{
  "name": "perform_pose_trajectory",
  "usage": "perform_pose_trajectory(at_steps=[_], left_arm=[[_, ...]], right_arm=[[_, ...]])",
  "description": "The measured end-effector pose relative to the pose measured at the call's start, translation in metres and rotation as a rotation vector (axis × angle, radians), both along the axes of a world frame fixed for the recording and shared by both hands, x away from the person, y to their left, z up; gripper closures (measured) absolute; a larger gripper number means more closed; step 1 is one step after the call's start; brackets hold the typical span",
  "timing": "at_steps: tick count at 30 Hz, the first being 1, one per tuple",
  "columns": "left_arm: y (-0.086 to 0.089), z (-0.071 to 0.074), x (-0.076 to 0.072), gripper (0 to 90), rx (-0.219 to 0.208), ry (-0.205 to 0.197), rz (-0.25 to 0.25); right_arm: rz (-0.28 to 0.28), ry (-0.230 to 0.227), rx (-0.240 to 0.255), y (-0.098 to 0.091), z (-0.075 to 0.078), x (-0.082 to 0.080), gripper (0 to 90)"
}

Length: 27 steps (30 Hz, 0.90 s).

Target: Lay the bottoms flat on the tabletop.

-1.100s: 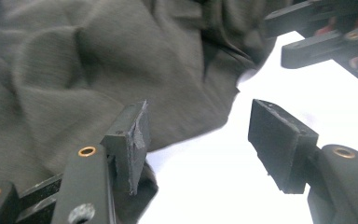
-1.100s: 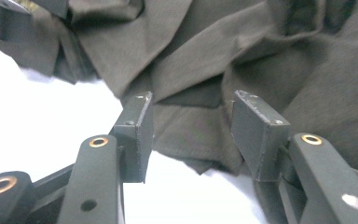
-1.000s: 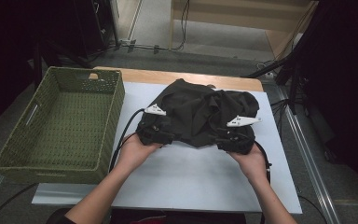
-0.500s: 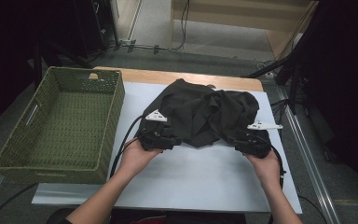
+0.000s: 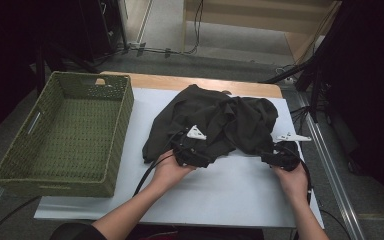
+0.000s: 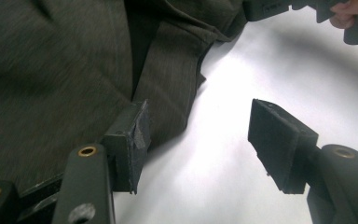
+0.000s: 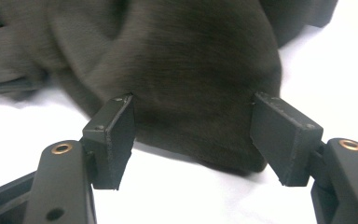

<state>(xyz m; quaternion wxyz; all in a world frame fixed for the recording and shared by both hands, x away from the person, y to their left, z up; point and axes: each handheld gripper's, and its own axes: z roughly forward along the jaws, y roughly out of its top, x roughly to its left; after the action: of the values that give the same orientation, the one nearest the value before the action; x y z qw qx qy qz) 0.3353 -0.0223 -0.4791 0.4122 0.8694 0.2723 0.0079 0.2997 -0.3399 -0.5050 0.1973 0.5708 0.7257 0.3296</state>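
A dark, crumpled garment lies on the white table top. My left gripper sits at the garment's near hem, open; in the left gripper view its jaws span bare table, with the left pad touching the cloth edge. My right gripper is at the garment's near right corner. It is open too, and a rounded fold of the cloth lies between its jaws. The right gripper also appears at the top of the left gripper view.
A green woven basket stands on the left part of the table, with nothing in it. The wooden table edge runs behind the garment. Metal rails flank the table; cables lie on the floor beyond.
The right gripper has moved right and toward the person, to the garment's right corner. The left gripper has shifted right and nearer, along the near hem.
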Motion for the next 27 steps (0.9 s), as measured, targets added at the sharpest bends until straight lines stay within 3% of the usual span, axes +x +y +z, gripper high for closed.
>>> perform_pose_trajectory(at_steps=[4, 7, 10, 12, 14, 18, 22, 24, 25, 27], left_arm=[[-0.017, -0.009, 0.006, 39.3, 0.023, -0.031, 0.003], [-0.029, -0.017, 0.013, 37.5, 0.026, -0.001, 0.001], [-0.038, -0.024, 0.016, 37.6, 0.083, -0.039, 0.005], [-0.041, -0.031, 0.017, 38.5, 0.092, -0.027, 0.01], [-0.043, -0.033, 0.014, 43.8, 0.095, -0.071, 0.014], [-0.047, -0.035, 0.01, 71.6, 0.143, -0.162, 0.021], [-0.045, -0.034, 0.012, 85.2, 0.144, -0.14, 0.021], [-0.04, -0.028, 0.015, 86.6, 0.124, -0.043, 0.029], [-0.036, -0.025, 0.015, 86.7, 0.108, -0.015, 0.028], [-0.025, -0.013, 0.01, 86.7, 0.067, -0.005, 0.028]], right_arm=[[0.0, 0.003, -0.02, 0.001, -0.007, 0.006, 29.9], [0.011, 0.029, -0.007, 0.004, -0.013, 0.009, 30.1], [0.016, 0.028, -0.035, 0.009, -0.017, 0.01, 30.7], [0.015, 0.02, -0.036, 0.011, -0.017, 0.01, 32.8], [0.017, 0.006, -0.045, 0.013, -0.019, 0.01, 35.9], [0.017, -0.028, -0.036, 0.015, -0.021, 0.009, 52.5], [0.007, 0.0, -0.019, 0.013, -0.018, 0.011, 83.8], [0.008, 0.065, 0.005, 0.011, -0.012, 0.013, 85.9], [0.006, 0.097, 0.025, 0.009, -0.008, 0.013, 86.1], [0.011, 0.092, 0.091, 0.002, 0.002, 0.007, 86.4]])
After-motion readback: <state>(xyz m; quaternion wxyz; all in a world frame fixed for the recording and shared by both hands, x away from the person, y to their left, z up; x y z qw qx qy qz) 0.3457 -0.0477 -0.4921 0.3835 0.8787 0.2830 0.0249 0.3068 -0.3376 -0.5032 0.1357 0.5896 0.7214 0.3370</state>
